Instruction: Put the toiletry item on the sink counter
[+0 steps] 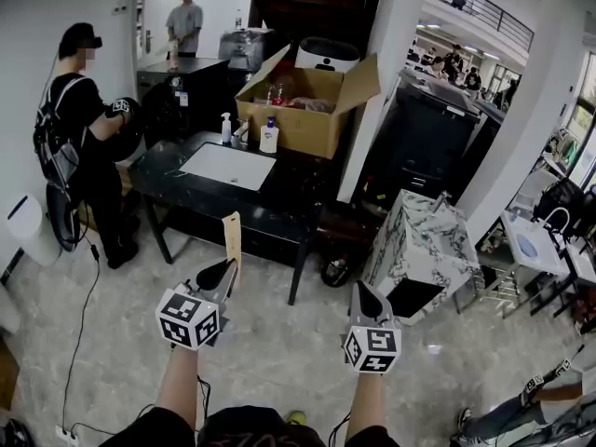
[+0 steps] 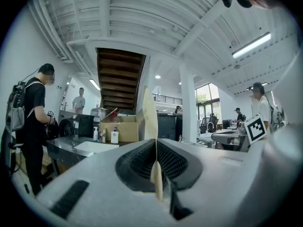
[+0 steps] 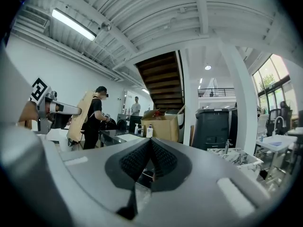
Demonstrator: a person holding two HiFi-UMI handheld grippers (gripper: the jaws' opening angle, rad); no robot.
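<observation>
Carry step: left gripper [image 1: 223, 273] pinched a thin tan packet [image 1: 232, 236]; right gripper [image 1: 363, 296] was closed, w/ nothing inside. Next prob.: approach the sink counter [image 1: 163, 170], well apart.

Open floor ahead; the counter's back is crowded.
Bare floor [image 1: 279, 343] lies between the left gripper [image 1: 225, 268], clamped on a flat tan packet [image 1: 232, 236], and the sink counter [image 1: 163, 170]. Its near edge and basin [image 1: 228, 166] are free; pump bottles [image 1: 269, 136] and a cardboard box [image 1: 307, 110] fill the back, and a person [image 1: 88, 128] stands at its left end.
</observation>
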